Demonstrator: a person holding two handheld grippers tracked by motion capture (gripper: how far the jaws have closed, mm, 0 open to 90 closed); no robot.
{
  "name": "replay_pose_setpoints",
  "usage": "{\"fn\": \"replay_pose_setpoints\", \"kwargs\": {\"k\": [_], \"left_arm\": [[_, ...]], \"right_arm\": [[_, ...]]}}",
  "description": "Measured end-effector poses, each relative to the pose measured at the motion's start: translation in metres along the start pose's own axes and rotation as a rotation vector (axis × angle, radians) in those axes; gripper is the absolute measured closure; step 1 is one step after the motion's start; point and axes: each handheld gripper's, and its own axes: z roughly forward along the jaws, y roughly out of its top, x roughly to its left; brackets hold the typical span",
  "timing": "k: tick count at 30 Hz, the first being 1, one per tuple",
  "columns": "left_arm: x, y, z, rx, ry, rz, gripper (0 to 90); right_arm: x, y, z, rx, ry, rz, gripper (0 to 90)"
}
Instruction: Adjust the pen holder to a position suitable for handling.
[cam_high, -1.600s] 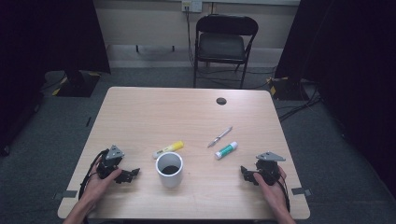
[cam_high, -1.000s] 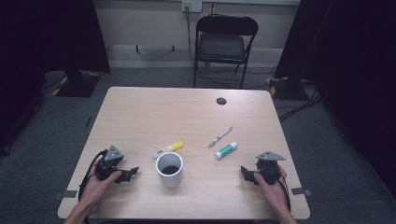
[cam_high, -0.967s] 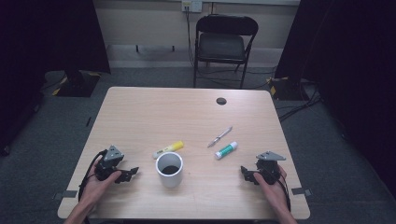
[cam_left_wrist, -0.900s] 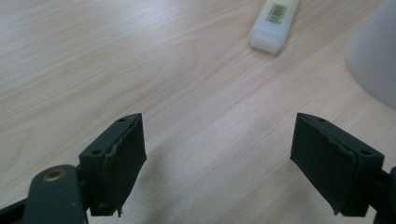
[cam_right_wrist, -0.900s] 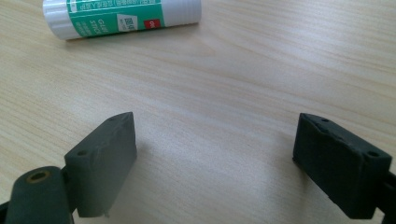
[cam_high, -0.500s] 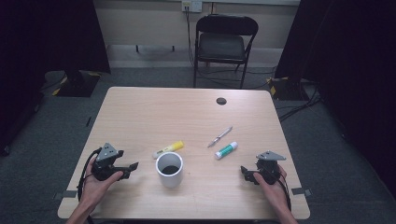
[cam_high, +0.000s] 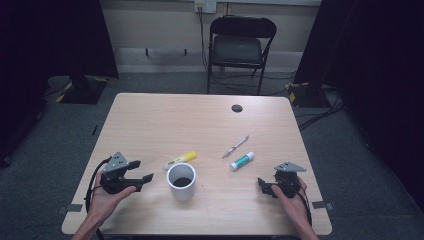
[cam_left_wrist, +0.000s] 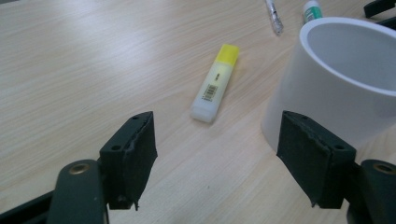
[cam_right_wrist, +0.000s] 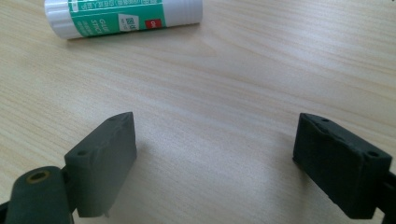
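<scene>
The left tool (cam_high: 141, 181) is raised since the earlier frame, its jaws just narrowed around nothing; the highlighter (cam_left_wrist: 215, 83) lies ahead at frame centre. The right tool (cam_right_wrist: 219, 163) is held wide.

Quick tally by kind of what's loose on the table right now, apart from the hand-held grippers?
White cup: 1
Yellow highlighter: 1
Pen: 1
Green glue stick: 1
Total: 4
The round black disc near the far edge isn't counted; whether it is loose or set into the tabletop cannot be told.
</scene>
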Motion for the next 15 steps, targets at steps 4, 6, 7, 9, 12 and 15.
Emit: {"fn": "replay_pose_setpoints", "kwargs": {"k": [4, 6, 7, 9, 12, 15], "left_arm": [[-0.003, 0.009, -0.004, -0.027, -0.015, 0.005, 32.5], [-0.005, 0.013, -0.004, -0.031, -0.028, 0.001, 34.2], [-0.007, 0.014, -0.004, -0.03, -0.034, 0.008, 34.2], [-0.01, 0.017, -0.002, -0.027, -0.043, 0.019, 34.5], [-0.014, 0.024, -0.001, -0.032, -0.059, 0.025, 36.5], [-0.016, 0.032, -0.001, -0.04, -0.08, 0.028, 39.9]], "right_arm": [[0.0, 0.0, 0.0, 0.0, 0.0, 0.0, 12.3], [0.0, 0.0, 0.0, 0.0, 0.0, 0.0, 12.3], [0.0, 0.0, 0.0, 0.0, 0.0, 0.0, 12.3], [0.0, 0.0, 0.0, 0.0, 0.0, 0.0, 12.3], [0.0, 0.0, 0.0, 0.0, 0.0, 0.0, 12.4], [0.0, 0.0, 0.0, 0.0, 0.0, 0.0, 12.3]]}}
